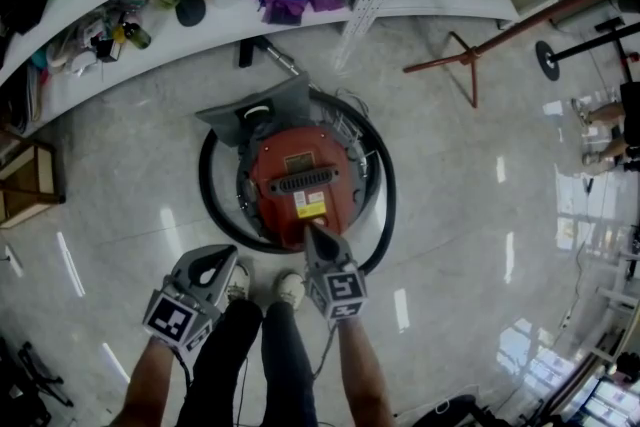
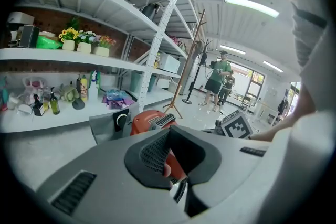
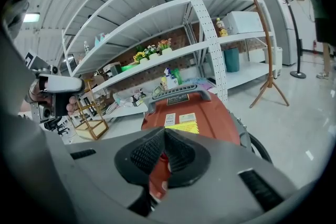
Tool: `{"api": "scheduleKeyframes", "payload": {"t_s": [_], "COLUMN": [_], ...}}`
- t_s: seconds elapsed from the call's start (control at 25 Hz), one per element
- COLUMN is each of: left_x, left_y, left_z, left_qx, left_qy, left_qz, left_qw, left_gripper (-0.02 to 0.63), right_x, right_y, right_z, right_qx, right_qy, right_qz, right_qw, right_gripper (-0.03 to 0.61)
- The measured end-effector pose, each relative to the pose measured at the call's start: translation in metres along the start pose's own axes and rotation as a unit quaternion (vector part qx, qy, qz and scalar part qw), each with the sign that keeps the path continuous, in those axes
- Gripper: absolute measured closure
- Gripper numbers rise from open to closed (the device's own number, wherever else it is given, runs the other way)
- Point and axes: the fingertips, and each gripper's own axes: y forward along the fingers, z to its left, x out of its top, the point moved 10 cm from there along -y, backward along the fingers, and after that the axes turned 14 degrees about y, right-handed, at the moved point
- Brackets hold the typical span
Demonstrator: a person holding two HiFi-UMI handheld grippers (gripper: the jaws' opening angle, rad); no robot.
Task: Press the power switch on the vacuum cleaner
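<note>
1 vacuum cleaner (image 1: pixel 303 183), rigid, heavy, likely stays put: push its near end under your right tongs (image 1: pixel 314 229), tips pressed together; your left tongs (image 1: pixel 222 260) alongside, closed, empty.

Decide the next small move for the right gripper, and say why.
Probably ease the right gripper down onto the near end of the vacuum cleaner: its jaws are together, its tip sits over that end, and the left gripper hangs aside.
</note>
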Motion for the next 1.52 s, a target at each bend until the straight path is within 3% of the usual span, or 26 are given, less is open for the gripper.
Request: {"api": "scheduleKeyframes", "payload": {"t_s": [0.44, 1.52], "left_x": [-0.003, -0.016], "left_y": [0.002, 0.001], "left_z": [0.001, 0.003], "left_qx": [-0.002, -0.004], "left_qy": [-0.025, -0.040], "left_qz": [0.003, 0.014], "left_qw": [0.9997, 0.9991], "left_gripper": [0.609, 0.609], "right_x": [-0.008, -0.009], "right_y": [0.003, 0.004], "right_z": [0.001, 0.004], "right_qx": [-0.010, -0.014], "right_qy": [-0.053, -0.099], "right_qz": [-0.022, -0.021], "right_qw": [0.998, 0.995], "right_gripper": [0.572, 0.571]}}
